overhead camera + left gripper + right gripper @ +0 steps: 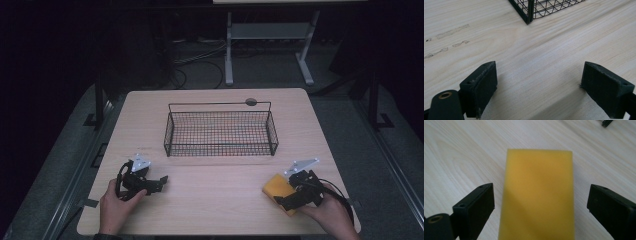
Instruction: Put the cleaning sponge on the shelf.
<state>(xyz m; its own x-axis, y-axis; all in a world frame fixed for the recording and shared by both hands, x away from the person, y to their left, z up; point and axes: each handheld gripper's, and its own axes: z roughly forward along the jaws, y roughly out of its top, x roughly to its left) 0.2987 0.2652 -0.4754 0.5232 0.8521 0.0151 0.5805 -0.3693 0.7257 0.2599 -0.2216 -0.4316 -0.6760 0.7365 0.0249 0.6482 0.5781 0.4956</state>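
The right gripper (540, 205) has its 2 jaws spread wide, 1 on each side of a yellow sponge (539, 197) lying flat near the table's (210, 200) front right corner. The left gripper (539, 87) is spread too, over bare wood near the front left corner. A black wire basket (221, 131) sits toward the back edge.

A pale wooden table (210, 200) is set on grey flooring (395, 150) in a dimly lit room. Beyond it, the white legs of another desk (229, 50) are seen (cables (200, 62) are strewn beneath it), and the surroundings are left dark.
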